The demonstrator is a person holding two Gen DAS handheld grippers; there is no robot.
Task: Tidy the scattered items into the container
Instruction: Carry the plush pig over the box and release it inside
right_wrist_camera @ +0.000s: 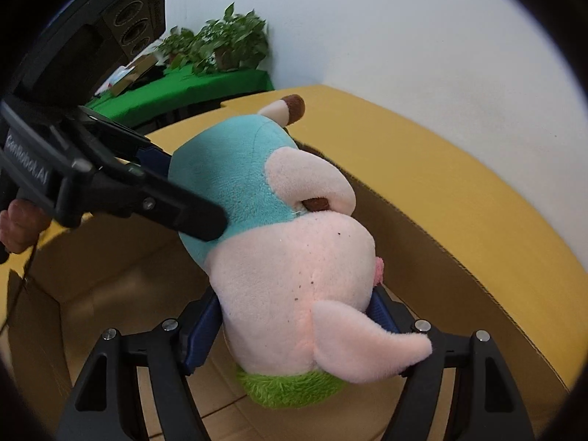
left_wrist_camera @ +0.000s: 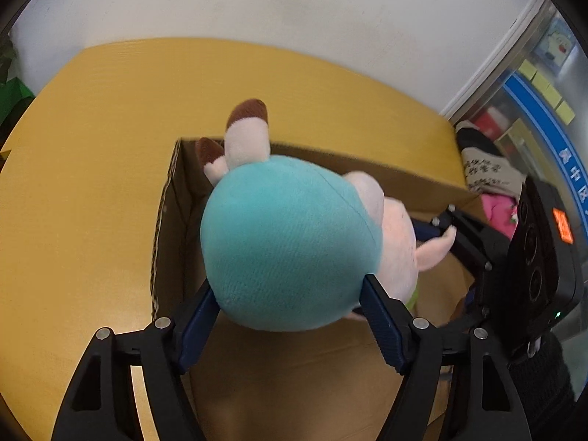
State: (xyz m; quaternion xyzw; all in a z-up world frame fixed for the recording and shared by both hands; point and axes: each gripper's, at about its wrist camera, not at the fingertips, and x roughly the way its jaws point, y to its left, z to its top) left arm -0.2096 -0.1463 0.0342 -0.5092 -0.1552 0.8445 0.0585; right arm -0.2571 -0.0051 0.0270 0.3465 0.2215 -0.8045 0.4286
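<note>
A plush toy [left_wrist_camera: 290, 242] with a teal body, pale pink head and brown-tipped feet hangs over an open cardboard box [left_wrist_camera: 172, 198]. My left gripper [left_wrist_camera: 290, 305] is shut on its teal body. My right gripper [right_wrist_camera: 297, 312] is shut on its pink head [right_wrist_camera: 294, 264], just above a green tuft. The right gripper also shows in the left wrist view [left_wrist_camera: 463, 242], at the toy's far right side. The left gripper also shows in the right wrist view [right_wrist_camera: 176, 198], clamped on the teal part. The box's floor [right_wrist_camera: 121, 286] under the toy looks bare.
The box stands on a yellow table [left_wrist_camera: 92, 147] against a white wall. A green-covered table with potted plants [right_wrist_camera: 220, 44] is at the far left. A glass partition and a pile of cloth items [left_wrist_camera: 488, 183] lie beyond the table's right end.
</note>
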